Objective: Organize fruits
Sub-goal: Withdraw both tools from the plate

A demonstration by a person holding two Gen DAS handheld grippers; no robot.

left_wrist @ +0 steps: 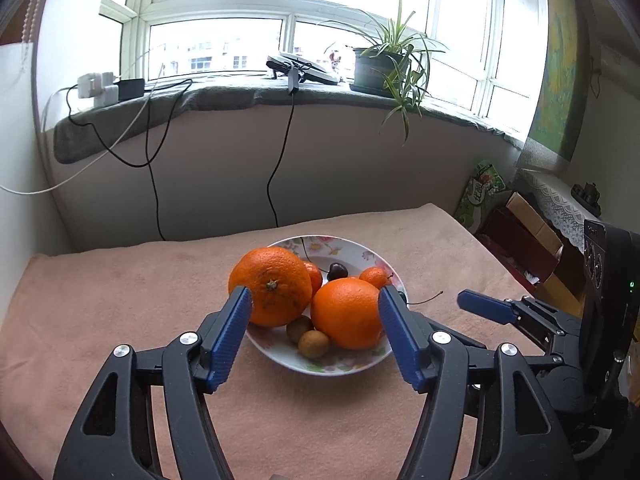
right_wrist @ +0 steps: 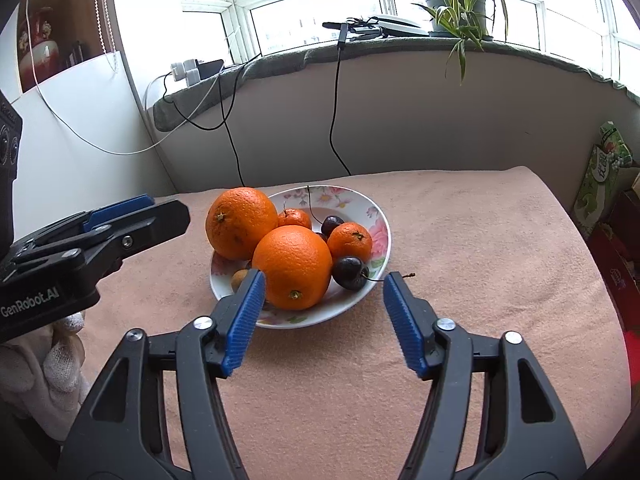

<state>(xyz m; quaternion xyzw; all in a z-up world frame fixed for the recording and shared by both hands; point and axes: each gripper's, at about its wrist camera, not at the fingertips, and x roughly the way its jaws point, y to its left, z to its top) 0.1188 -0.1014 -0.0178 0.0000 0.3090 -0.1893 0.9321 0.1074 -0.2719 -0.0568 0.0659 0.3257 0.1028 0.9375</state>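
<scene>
A flowered white plate (left_wrist: 352,362) (right_wrist: 378,216) sits mid-table and holds two big oranges (left_wrist: 270,286) (left_wrist: 346,312), two small tangerines (left_wrist: 374,276) (right_wrist: 350,240), dark cherries (left_wrist: 337,270) (right_wrist: 350,272) and small brown fruits (left_wrist: 314,343). My left gripper (left_wrist: 314,300) is open and empty, its tips just short of the plate's near side, either side of the oranges. My right gripper (right_wrist: 324,284) is open and empty, its tips at the plate's near rim, around the front orange (right_wrist: 294,266). The other orange (right_wrist: 240,222) lies behind it on the left.
A pink cloth (left_wrist: 120,300) covers the table. The right gripper (left_wrist: 492,308) shows at the right in the left wrist view; the left gripper (right_wrist: 120,224) shows at the left in the right wrist view. Behind are a wall, hanging cables (left_wrist: 280,160) and a sill with a potted plant (left_wrist: 384,68). Boxes (left_wrist: 528,240) stand at the right.
</scene>
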